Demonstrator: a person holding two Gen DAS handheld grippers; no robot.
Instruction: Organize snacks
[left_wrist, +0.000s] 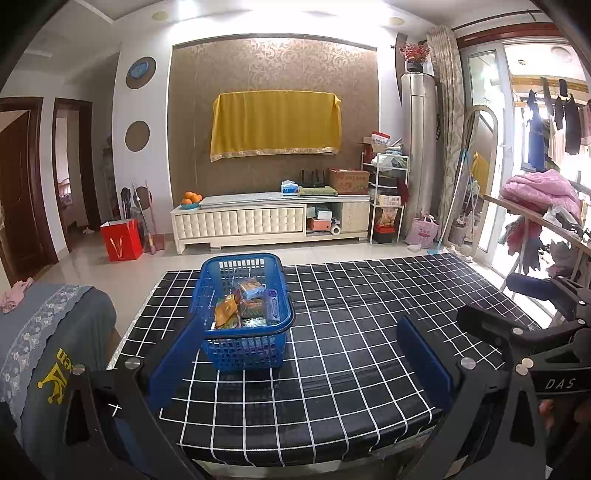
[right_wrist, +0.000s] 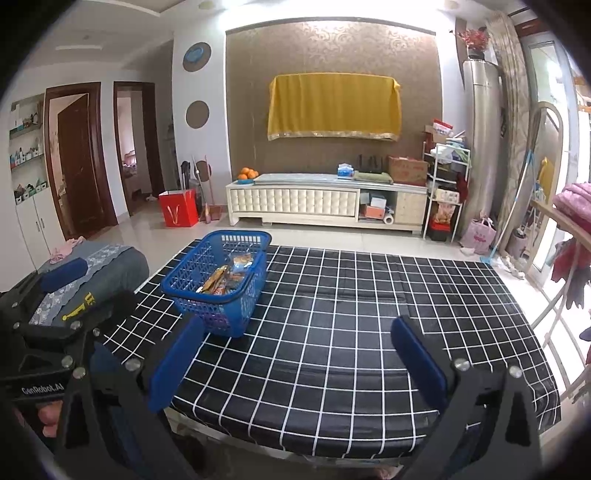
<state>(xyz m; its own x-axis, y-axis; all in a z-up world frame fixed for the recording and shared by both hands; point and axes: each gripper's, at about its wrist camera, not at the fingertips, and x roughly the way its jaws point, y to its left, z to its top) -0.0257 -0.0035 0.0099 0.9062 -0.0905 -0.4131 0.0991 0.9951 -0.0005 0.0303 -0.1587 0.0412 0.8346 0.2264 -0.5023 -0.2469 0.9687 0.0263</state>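
A blue plastic basket (left_wrist: 221, 291) stands on the left part of a table with a black, white-gridded cloth (left_wrist: 369, 314). Several snack packets (left_wrist: 245, 304) lie inside it. My left gripper (left_wrist: 301, 354) is open and empty, held back near the table's front edge, its left finger close to the basket's front corner. The basket shows in the right wrist view (right_wrist: 240, 306) with the packets (right_wrist: 227, 277) in it. My right gripper (right_wrist: 297, 354) is open and empty over the cloth (right_wrist: 369, 314), to the right of the basket. The right gripper's body shows at the left wrist view's right edge.
A grey covered seat (left_wrist: 48, 332) stands left of the table. Behind are a white TV cabinet (left_wrist: 269, 218), a red paper bag (left_wrist: 121, 239) on the floor and a clothes rack (left_wrist: 546, 221) at the right.
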